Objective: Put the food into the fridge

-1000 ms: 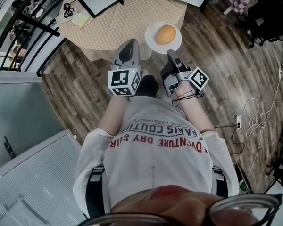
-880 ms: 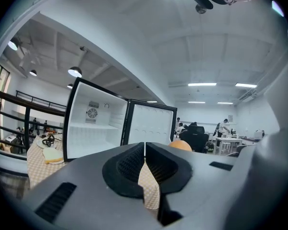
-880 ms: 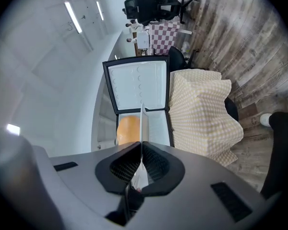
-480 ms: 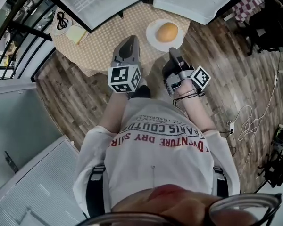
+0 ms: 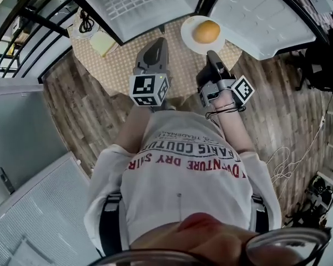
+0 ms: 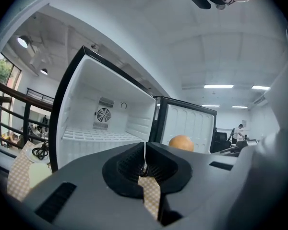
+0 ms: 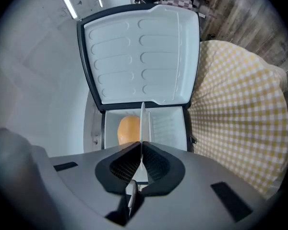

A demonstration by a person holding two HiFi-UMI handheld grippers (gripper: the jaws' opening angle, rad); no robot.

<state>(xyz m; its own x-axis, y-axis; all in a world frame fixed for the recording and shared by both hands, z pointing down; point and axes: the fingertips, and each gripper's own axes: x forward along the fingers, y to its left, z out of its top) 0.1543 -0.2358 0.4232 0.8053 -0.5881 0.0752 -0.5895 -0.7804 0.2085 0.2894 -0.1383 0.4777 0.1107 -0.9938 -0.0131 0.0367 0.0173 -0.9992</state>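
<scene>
An orange round piece of food [image 5: 206,31] lies on a white plate [image 5: 188,39]. My right gripper [image 5: 211,54] is shut on the plate's near rim and holds it over the checked table, just before the open fridge [image 5: 139,1]. In the right gripper view the plate [image 7: 142,116] stands edge-on between the shut jaws [image 7: 142,150], the food [image 7: 128,131] to its left. My left gripper [image 5: 160,41] hovers beside it, shut and empty. The left gripper view shows its closed jaws [image 6: 145,153], the fridge's white inside [image 6: 101,123] and the food [image 6: 181,143].
The fridge door [image 5: 261,21] stands swung open at the right. The table's checked cloth [image 5: 119,62] carries a yellow pad [image 5: 102,42] and a black cable [image 5: 86,21]. A dark railing [image 5: 22,32] runs at the left. Cables [image 5: 288,159] lie on the wood floor.
Both grippers and the plate with the food have moved forward, from the table's edge to close before the open fridge, which now fills more of the view.
</scene>
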